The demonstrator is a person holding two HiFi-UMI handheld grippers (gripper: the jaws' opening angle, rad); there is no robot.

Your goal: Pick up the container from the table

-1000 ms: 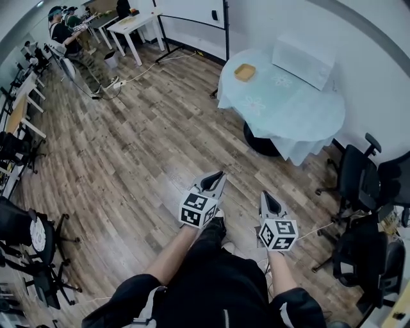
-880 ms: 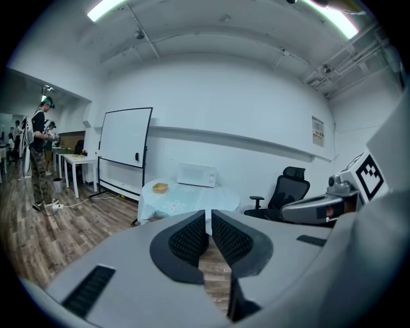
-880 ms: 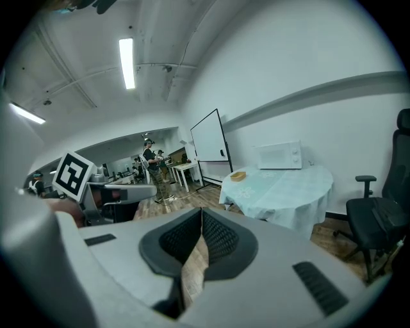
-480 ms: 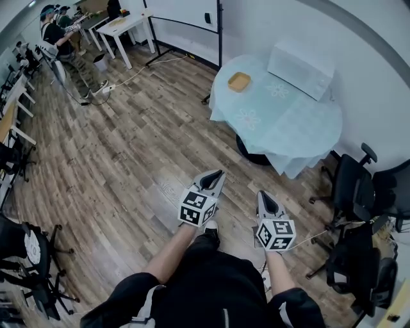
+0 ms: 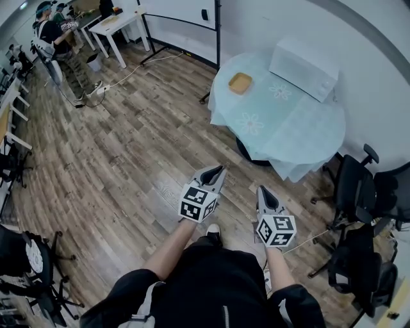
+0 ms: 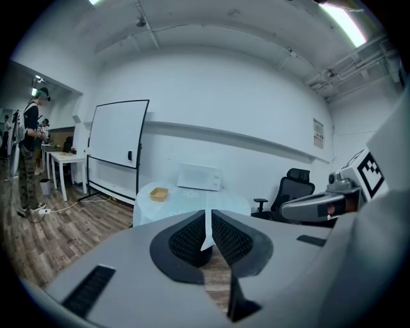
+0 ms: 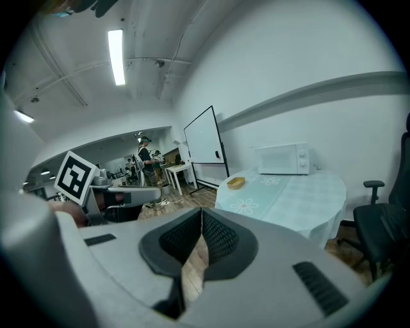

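The container (image 5: 241, 83) is a small, shallow tan tray on the far left part of a round table with a pale blue flowered cloth (image 5: 288, 128). It also shows small and distant as the container (image 6: 159, 193) in the left gripper view and as the container (image 7: 236, 183) in the right gripper view. My left gripper (image 5: 214, 172) and right gripper (image 5: 262, 192) are held side by side over the wood floor, well short of the table, pointing toward it. Both are shut with nothing between their jaws, as seen at the left gripper (image 6: 206, 216) and the right gripper (image 7: 201, 218).
A white microwave (image 5: 304, 59) stands on the table behind the container. Black office chairs (image 5: 359, 186) crowd the right side near the wall. A whiteboard on a stand (image 5: 186, 13), a white desk (image 5: 118, 25) and people (image 5: 51, 29) are at the far left.
The person has walked toward the round table, which now sits a little nearer and larger. Both grippers travelled forward together, still shut and empty.
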